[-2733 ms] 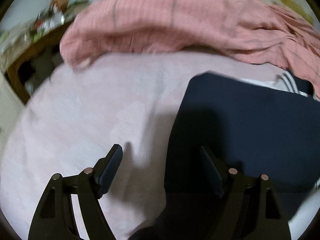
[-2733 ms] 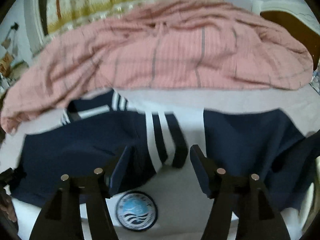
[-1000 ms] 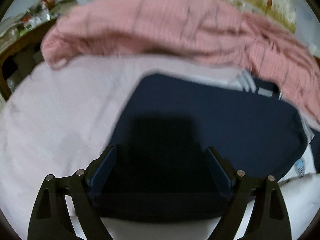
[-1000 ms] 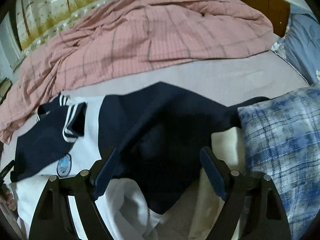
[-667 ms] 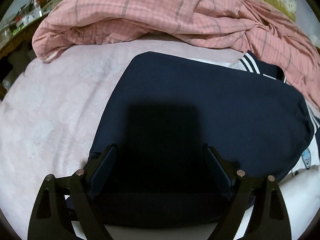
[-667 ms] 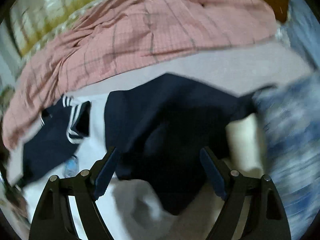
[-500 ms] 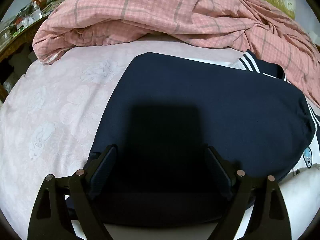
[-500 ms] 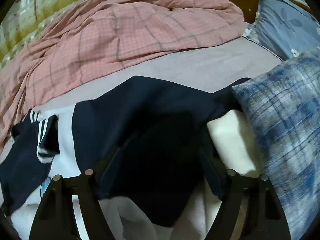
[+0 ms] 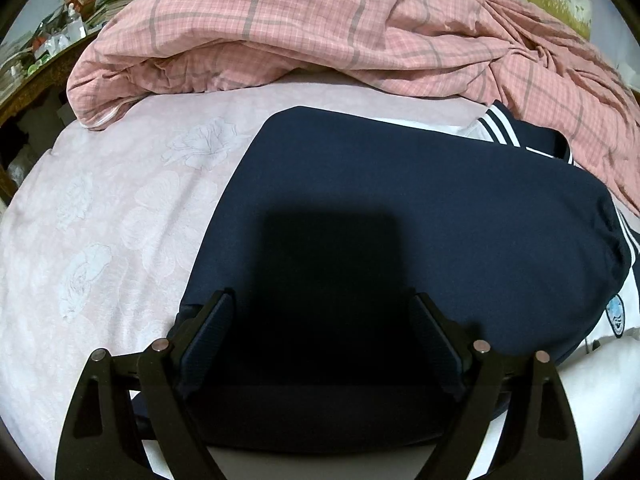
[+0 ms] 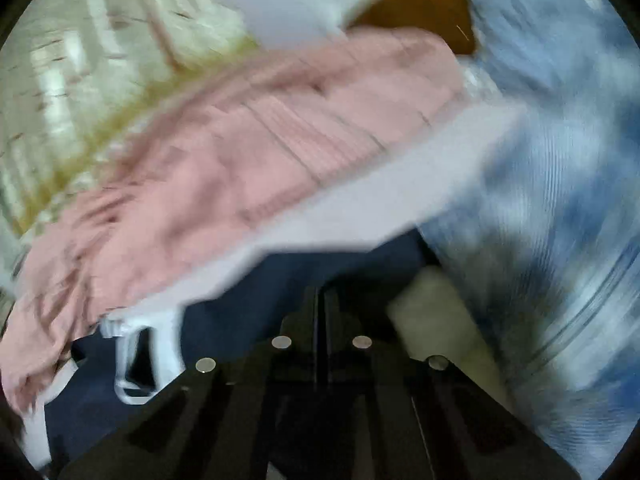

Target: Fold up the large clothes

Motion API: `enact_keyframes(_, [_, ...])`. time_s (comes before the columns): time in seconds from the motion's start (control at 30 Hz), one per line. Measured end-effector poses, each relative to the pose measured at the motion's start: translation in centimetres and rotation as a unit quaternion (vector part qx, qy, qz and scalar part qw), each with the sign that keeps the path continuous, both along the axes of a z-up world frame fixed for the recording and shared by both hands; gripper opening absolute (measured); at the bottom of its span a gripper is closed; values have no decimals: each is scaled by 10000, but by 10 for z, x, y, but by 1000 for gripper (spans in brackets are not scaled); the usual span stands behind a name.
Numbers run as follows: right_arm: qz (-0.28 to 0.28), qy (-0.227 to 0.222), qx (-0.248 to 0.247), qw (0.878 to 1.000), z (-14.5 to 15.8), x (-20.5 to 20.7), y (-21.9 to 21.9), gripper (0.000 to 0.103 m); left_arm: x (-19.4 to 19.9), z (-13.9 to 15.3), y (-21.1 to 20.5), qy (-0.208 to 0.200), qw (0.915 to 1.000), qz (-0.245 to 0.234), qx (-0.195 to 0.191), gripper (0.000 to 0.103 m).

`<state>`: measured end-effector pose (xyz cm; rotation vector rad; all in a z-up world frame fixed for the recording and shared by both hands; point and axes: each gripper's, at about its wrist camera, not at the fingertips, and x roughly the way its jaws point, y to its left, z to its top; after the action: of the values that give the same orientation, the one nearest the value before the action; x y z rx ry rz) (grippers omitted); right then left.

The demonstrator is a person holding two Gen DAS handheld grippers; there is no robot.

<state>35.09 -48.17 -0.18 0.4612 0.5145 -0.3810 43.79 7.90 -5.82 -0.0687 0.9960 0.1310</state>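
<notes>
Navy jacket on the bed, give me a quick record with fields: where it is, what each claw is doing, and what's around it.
garment: navy jacket with white stripes, lying on the pink bedsheet
left claw: open, over the jacket's near edge
right claw: shut, apparently on navy fabric; view blurred
behind: pink checked quilt
right side: blue plaid pillow

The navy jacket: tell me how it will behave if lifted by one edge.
The navy jacket will probably droop, since it lies limp and flat on the pink sheet. Its folded sleeve may slide open; nothing pins it. The right tongs look shut on its cloth, though blur makes that uncertain.
</notes>
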Motion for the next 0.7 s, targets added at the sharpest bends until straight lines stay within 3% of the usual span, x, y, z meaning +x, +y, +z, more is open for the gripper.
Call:
enact_keyframes(0.07, [375,-327,93,9987,9,-1,8,3,-1,2,1,-24,10000,-38,26,89])
enact_keyframes(0.17, [844,-620,704,9920,11,1,7,3,-1,2,1,-27,10000,-25,21,88])
enact_keyframes(0.3, [1475,-601,63,9872,26,1,30,3,0,1,0,-10,10000,-27,1,89])
enact_keyframes(0.4, [2122,45,188,9770,16,17,42,3,0,1,-3,-2,10000,-42,33,89])
enact_keyframes(0.5, [2287,1330,673,9620,-29,50,53,3,0,1,-4,3,10000,-52,39,88])
enact_keyframes(0.57, [2247,2006,438,9525,-53,60,65,3,0,1,-3,10,10000,-55,23,88])
enact_keyframes(0.67, [2253,1977,261,9536,-36,56,74,3,1,0,-3,24,10000,-61,4,88])
enact_keyframes(0.7, [2315,1820,296,9552,-25,53,74,9,1,0,-3,28,10000,-62,7,89])
